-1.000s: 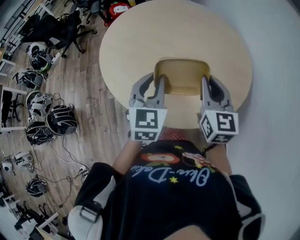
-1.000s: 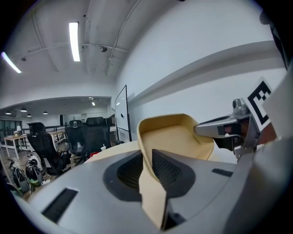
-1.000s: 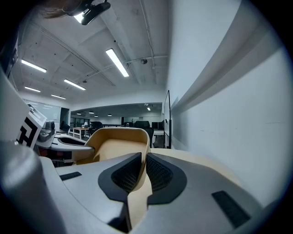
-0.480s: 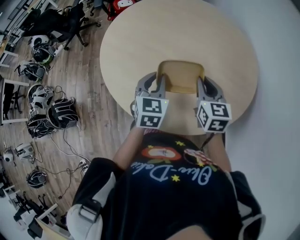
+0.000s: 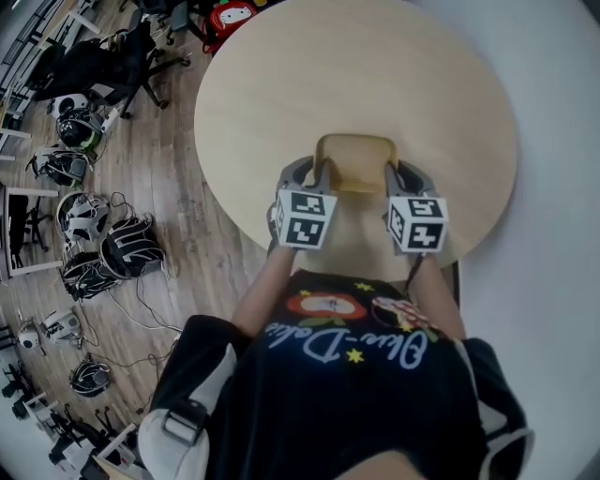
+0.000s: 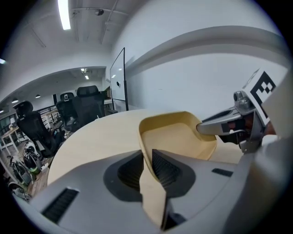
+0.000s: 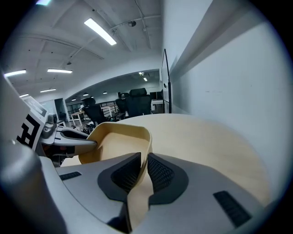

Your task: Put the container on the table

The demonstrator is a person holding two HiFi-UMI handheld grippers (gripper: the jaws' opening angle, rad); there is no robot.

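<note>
A shallow tan container (image 5: 355, 161) hangs between my two grippers over the near part of the round wooden table (image 5: 281, 84). My left gripper (image 5: 321, 178) is shut on its left wall, seen close up as the container (image 6: 176, 137) rim pinched between the pads of the left gripper (image 6: 147, 169). My right gripper (image 5: 390, 180) is shut on its right wall; the right gripper view shows the container (image 7: 116, 137) edge clamped in the right gripper (image 7: 143, 171). The container is empty inside. Whether its base touches the tabletop I cannot tell.
The table top carries nothing else. Left of it on the wooden floor stand black office chairs (image 5: 89, 66) and several helmets with cables (image 5: 103, 244). A white wall (image 5: 553, 187) runs along the right. A red object (image 5: 230, 14) sits beyond the table's far left edge.
Both grippers have come down and forward with the container, which now sits lower and farther over the table. The grip on both walls is unchanged.
</note>
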